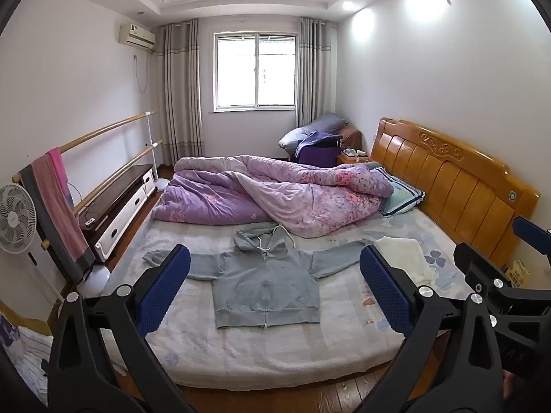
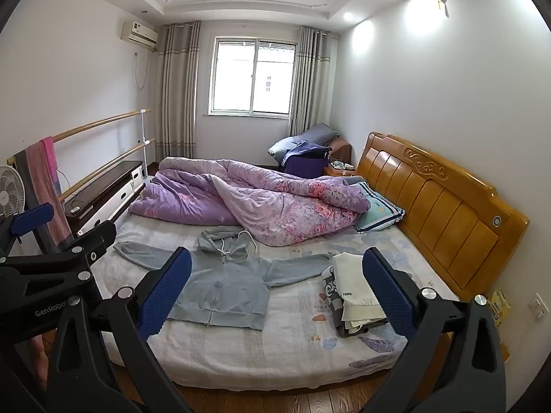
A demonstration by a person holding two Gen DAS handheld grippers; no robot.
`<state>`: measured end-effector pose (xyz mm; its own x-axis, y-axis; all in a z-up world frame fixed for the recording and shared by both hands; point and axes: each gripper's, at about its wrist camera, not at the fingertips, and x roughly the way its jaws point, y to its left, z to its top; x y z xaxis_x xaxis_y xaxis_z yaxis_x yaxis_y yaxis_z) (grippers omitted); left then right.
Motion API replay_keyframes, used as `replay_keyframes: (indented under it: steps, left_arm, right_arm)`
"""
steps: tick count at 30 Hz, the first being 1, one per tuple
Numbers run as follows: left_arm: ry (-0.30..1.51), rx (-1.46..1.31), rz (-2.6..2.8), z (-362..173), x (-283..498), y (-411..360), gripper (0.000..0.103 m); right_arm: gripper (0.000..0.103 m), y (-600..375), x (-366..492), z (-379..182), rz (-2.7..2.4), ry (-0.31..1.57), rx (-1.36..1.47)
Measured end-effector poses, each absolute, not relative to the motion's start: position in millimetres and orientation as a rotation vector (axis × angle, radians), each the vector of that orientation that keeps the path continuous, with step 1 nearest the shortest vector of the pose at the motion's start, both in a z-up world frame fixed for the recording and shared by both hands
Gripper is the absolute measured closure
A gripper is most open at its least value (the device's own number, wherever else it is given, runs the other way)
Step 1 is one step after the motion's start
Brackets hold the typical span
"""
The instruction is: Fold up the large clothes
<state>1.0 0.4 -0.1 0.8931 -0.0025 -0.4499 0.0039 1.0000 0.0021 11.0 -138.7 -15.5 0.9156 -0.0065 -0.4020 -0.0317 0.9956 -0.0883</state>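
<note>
A light blue-grey zip hoodie [image 1: 265,285] [image 2: 224,289] lies flat on the bed [image 1: 275,351] [image 2: 282,354], front up, sleeves spread to both sides, hood towards the quilt. My left gripper [image 1: 275,292] hangs open above the bed's near edge, its blue pads wide apart with nothing between them. My right gripper [image 2: 277,296] is likewise open and empty, held to the right of the left one. In the right wrist view the left gripper [image 2: 34,220] shows at the left edge. Neither gripper touches the hoodie.
A crumpled purple floral quilt [image 1: 275,192] [image 2: 261,203] fills the far half of the bed. Folded clothes [image 2: 354,296] [image 1: 406,258] are stacked on the right by the wooden headboard [image 1: 447,179]. A fan [image 1: 15,220] and a towel rack [image 1: 58,206] stand left.
</note>
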Motion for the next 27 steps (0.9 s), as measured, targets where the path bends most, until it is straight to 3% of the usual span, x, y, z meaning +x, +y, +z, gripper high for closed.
replay_keyframes:
  steps: [27]
  left_arm:
    - [0.456,0.017,0.007,-2,2,0,0.005]
  right_arm:
    - [0.007,-134,14,-17,0.018,0.437,-0.088]
